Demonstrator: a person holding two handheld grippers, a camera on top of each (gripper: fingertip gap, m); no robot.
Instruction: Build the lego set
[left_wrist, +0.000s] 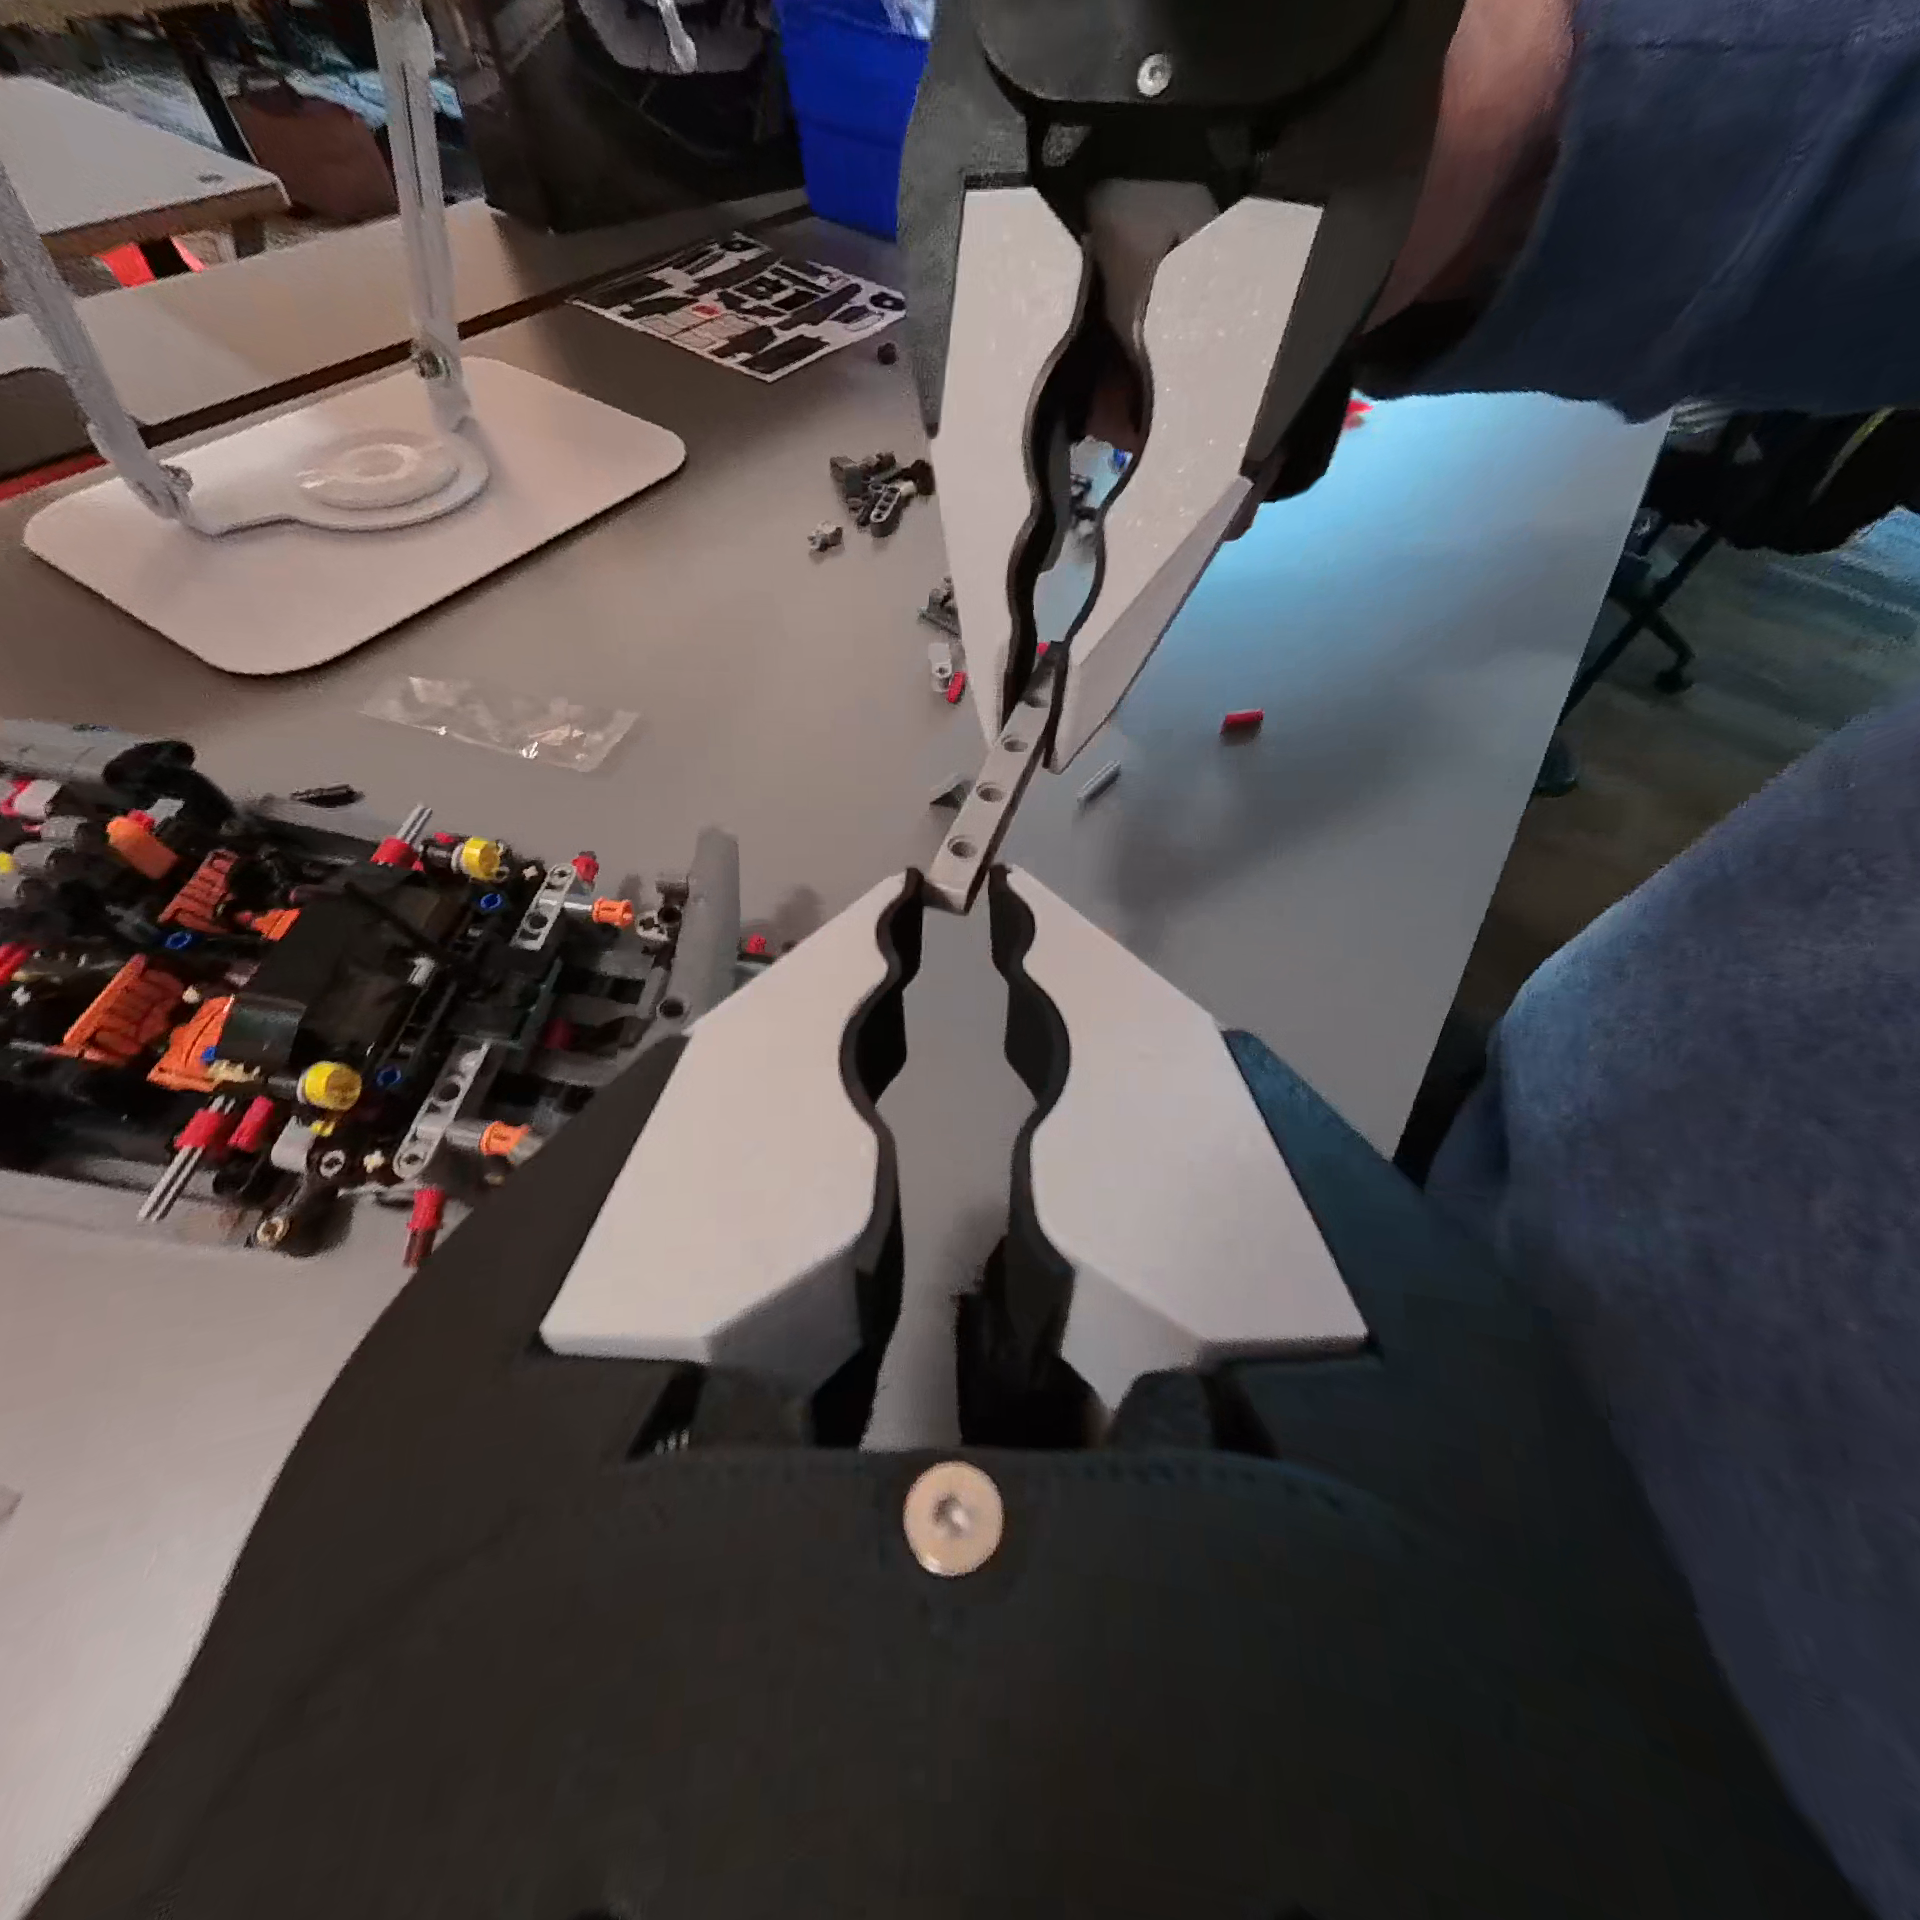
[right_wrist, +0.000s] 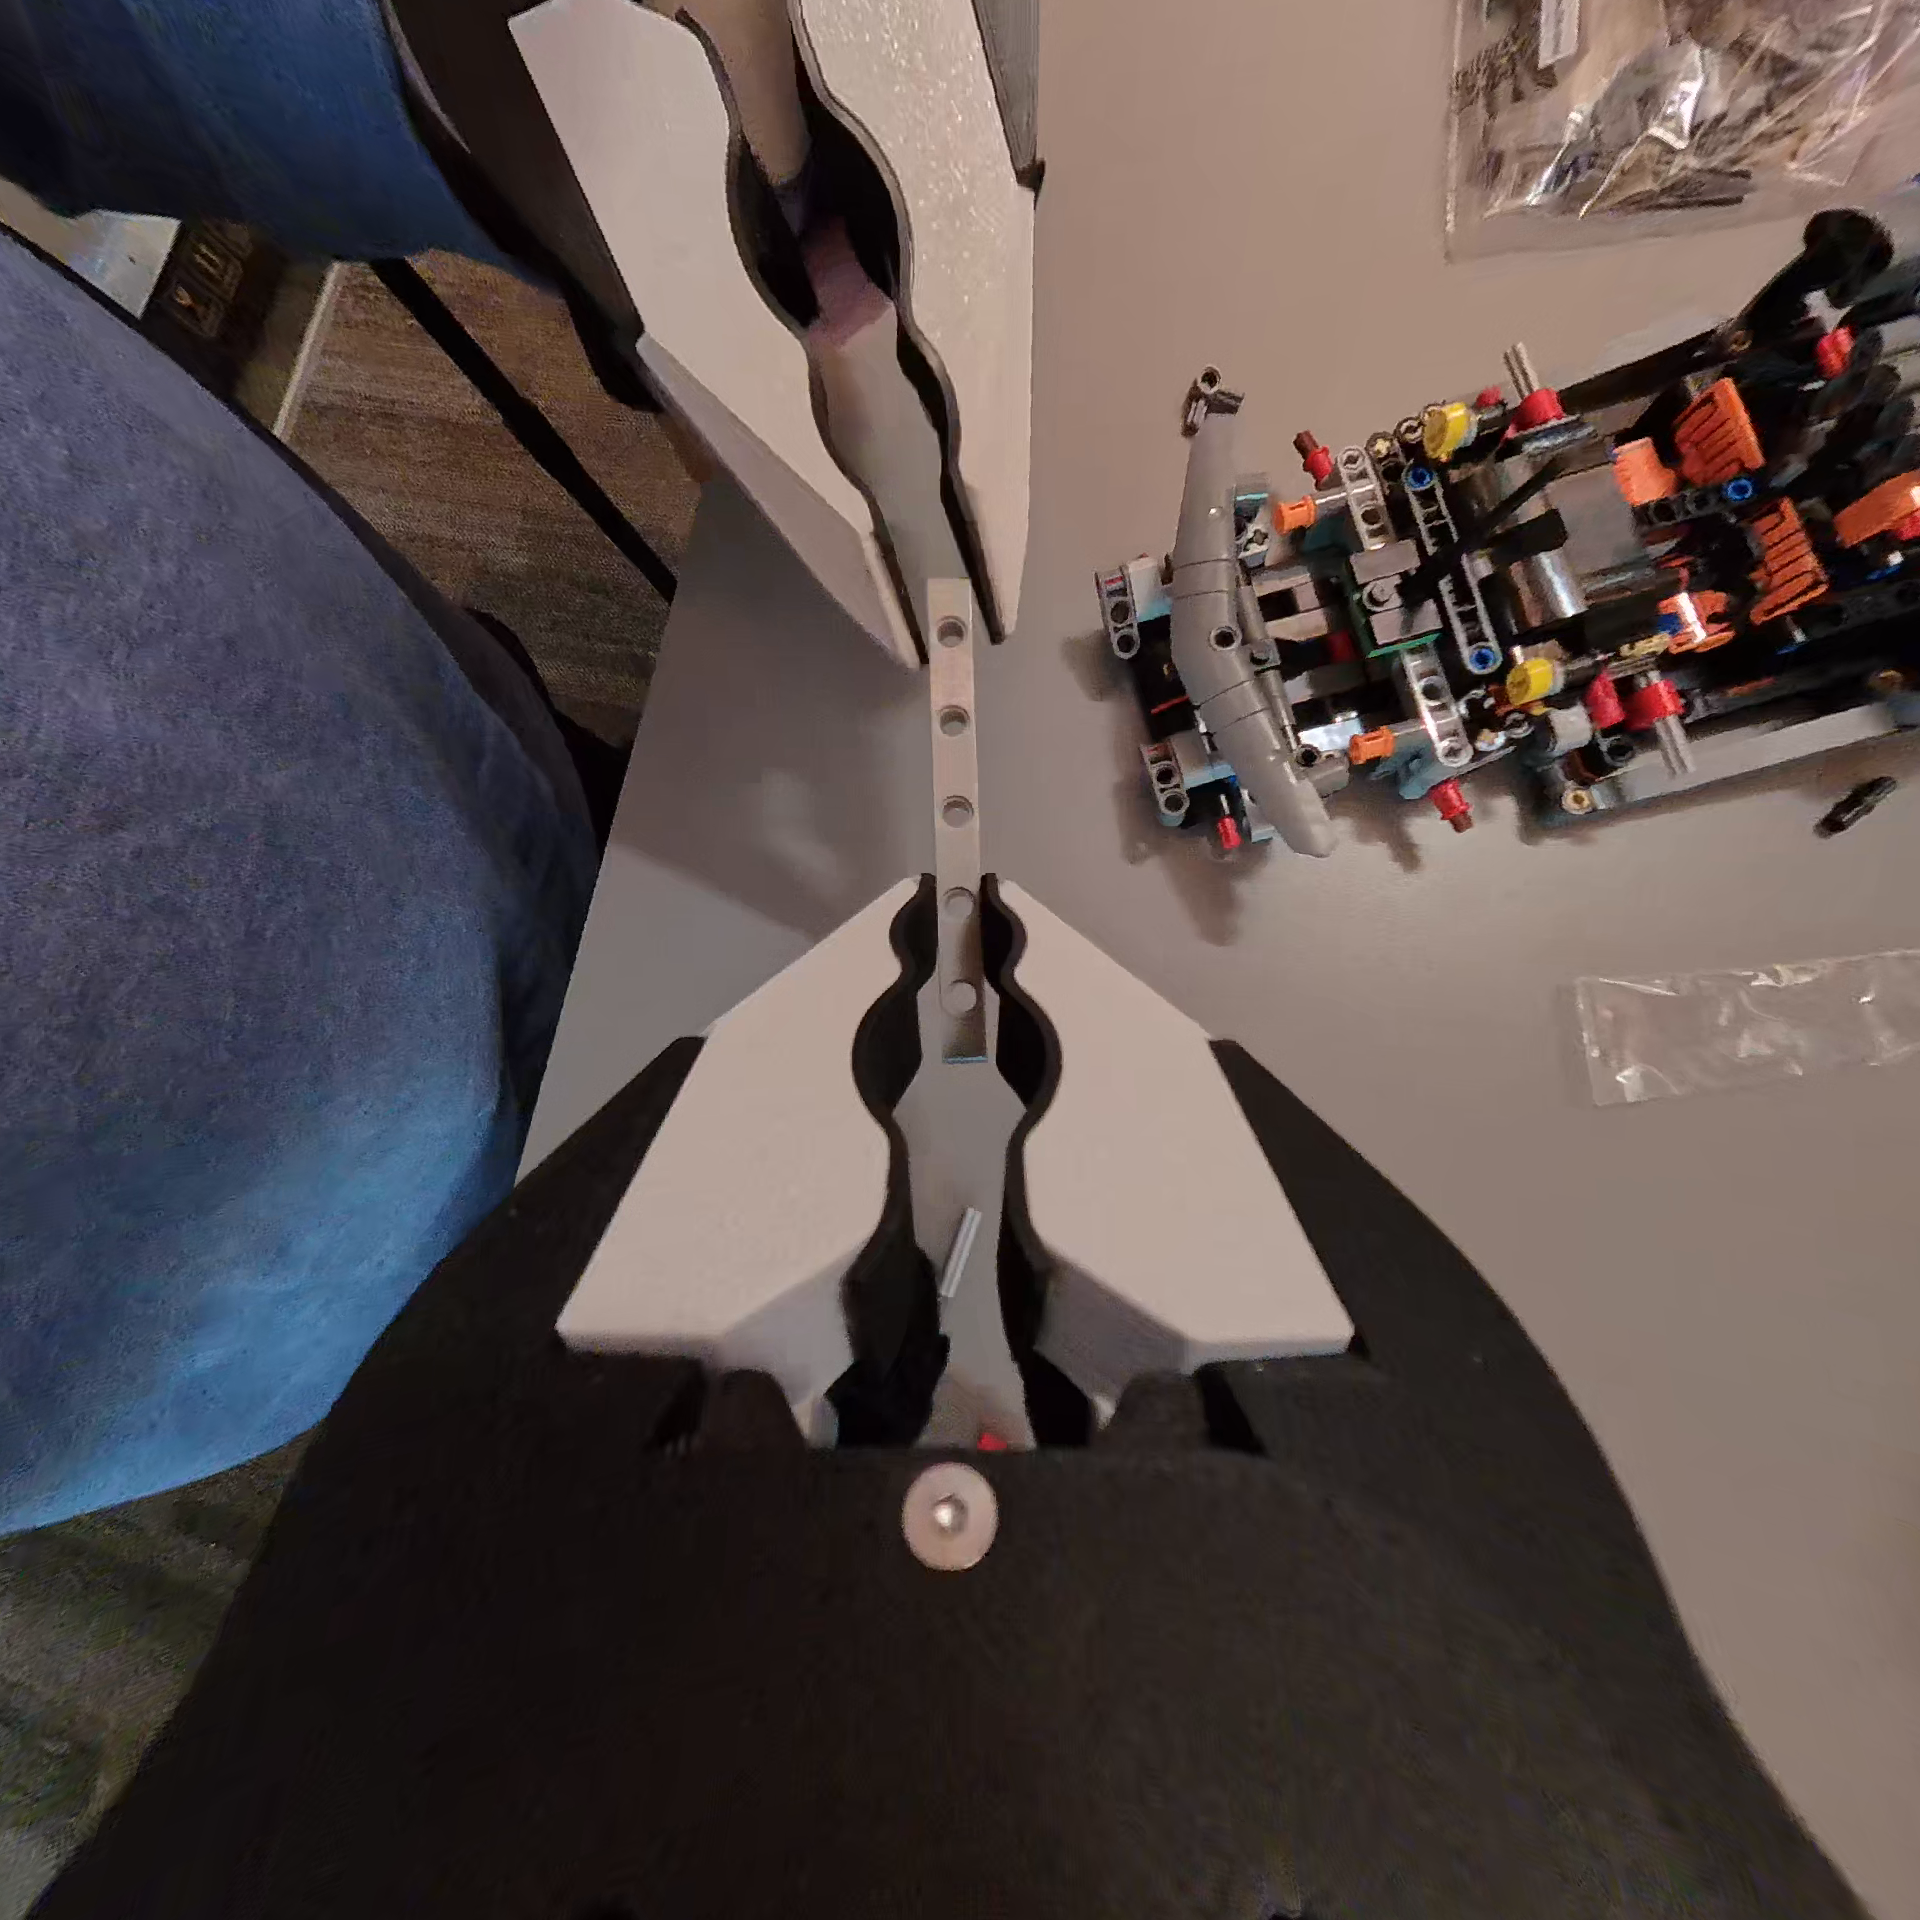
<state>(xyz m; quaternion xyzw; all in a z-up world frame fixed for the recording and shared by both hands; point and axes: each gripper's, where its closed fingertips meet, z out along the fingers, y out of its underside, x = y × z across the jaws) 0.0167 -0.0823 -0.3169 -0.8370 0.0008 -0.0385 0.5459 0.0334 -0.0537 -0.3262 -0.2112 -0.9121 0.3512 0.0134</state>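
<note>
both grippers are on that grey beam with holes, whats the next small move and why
Probably open the left gripper and let the right gripper keep the long grey holed lego beam. The left pinches only its very end, while the right is clamped further along it, two holes inside its fingers. The beam hangs clear of the grey table, beside the half-built car model.

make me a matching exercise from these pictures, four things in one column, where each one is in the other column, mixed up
Things:
1. grey beam
2. sticker sheet
3. empty clear bag
4. partly built model

Places:
A. far end of the table, flat
B. held between the left gripper and the right gripper
C. on the table beside the beam, curved grey piece toward the grippers
D. flat on the table near the model

Pairs: 1-B, 2-A, 3-D, 4-C
</note>
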